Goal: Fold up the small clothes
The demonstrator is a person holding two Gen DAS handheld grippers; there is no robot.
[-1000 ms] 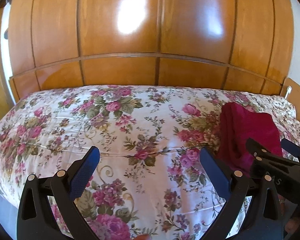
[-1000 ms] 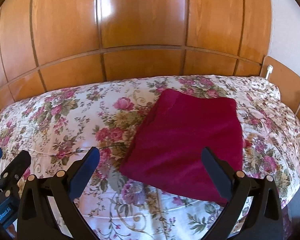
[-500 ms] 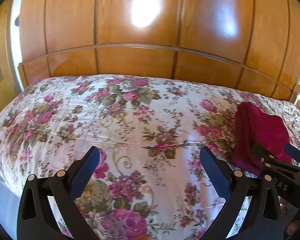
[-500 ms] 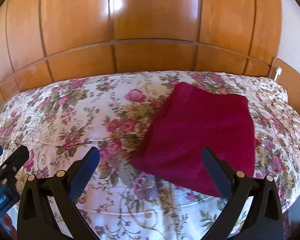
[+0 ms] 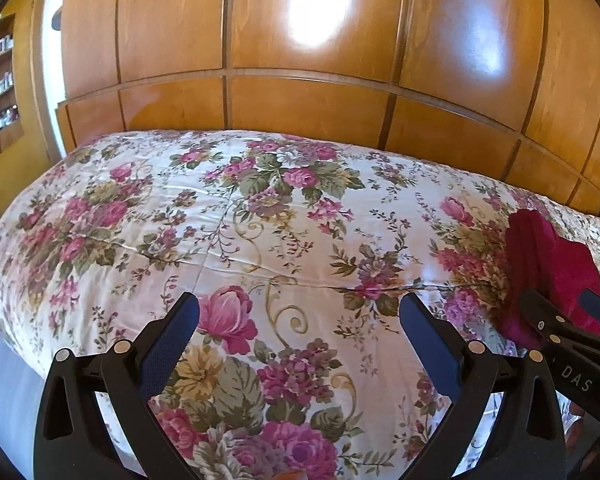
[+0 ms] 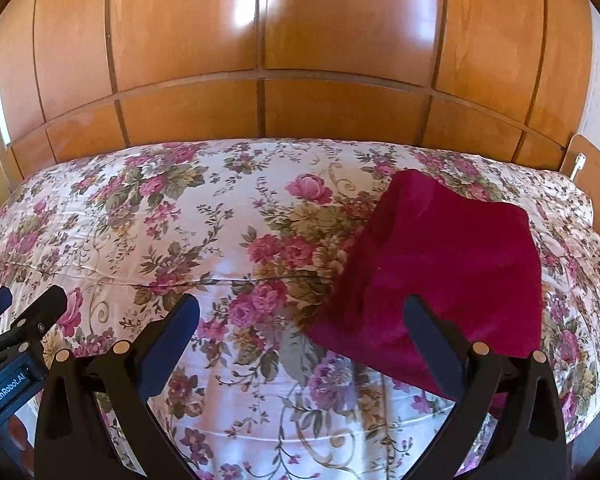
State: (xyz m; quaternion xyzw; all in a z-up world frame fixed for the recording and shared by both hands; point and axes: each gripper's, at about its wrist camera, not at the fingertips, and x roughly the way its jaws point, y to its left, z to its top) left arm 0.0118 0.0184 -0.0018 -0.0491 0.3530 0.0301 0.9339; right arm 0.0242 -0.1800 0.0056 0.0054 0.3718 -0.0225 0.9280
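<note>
A folded dark red cloth (image 6: 452, 272) lies flat on the right part of the floral bedspread (image 6: 204, 240). In the left wrist view it shows at the far right (image 5: 552, 272). My right gripper (image 6: 300, 332) is open and empty, held above the bed with its right finger over the cloth's near edge. My left gripper (image 5: 298, 330) is open and empty above the bare bedspread (image 5: 260, 240), well left of the cloth. The right gripper (image 5: 568, 316) shows at the right edge of the left wrist view, and the left gripper (image 6: 22, 308) at the left edge of the right wrist view.
A tall wooden wardrobe (image 5: 300, 80) stands right behind the bed. A wooden headboard (image 6: 596, 184) with a white cable is at the right end. Shelves (image 5: 0, 88) with small items are at the far left. The bed's near left edge drops to the floor (image 5: 4, 392).
Both grippers have swung to the left, so the red cloth sits further right in both views. Both stay open and empty. The cloth has not moved.
</note>
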